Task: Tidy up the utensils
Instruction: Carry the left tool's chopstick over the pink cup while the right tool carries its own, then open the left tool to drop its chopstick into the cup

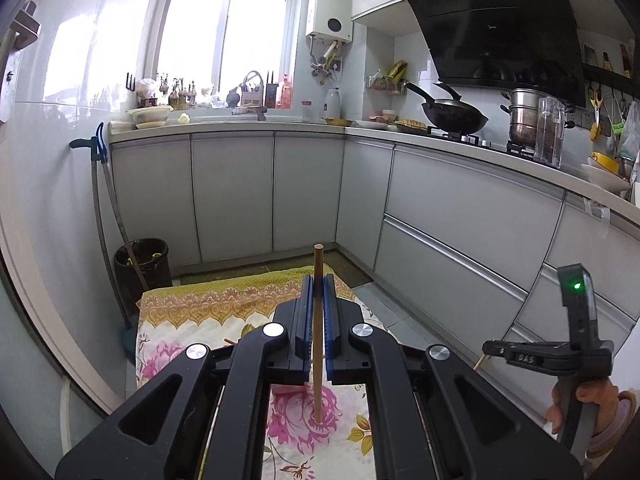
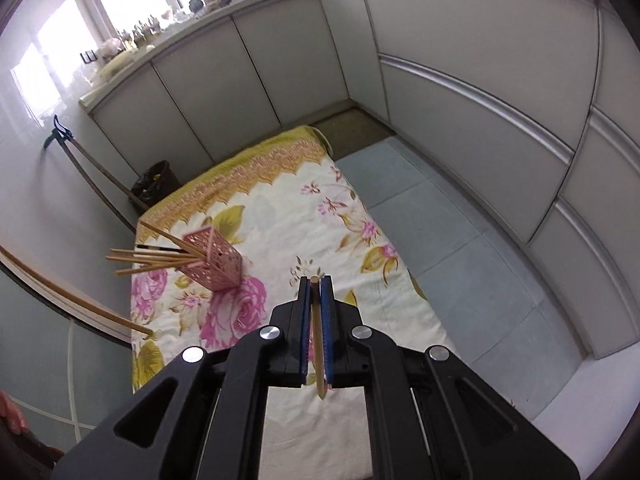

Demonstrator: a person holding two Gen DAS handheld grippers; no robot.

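Note:
My left gripper is shut on a wooden chopstick that stands nearly upright above the flowered cloth. My right gripper is shut on another wooden chopstick, held above the same cloth. A pink lattice holder stands on the cloth, left of the right gripper, with several chopsticks sticking out of it. The left gripper's chopstick crosses the left of the right wrist view. The right gripper's body shows at the right of the left wrist view.
A black bin and a mop handle stand by the left wall. Grey cabinets line the back and right. The counter holds a wok, a steel pot and bowls. Tiled floor lies right of the table.

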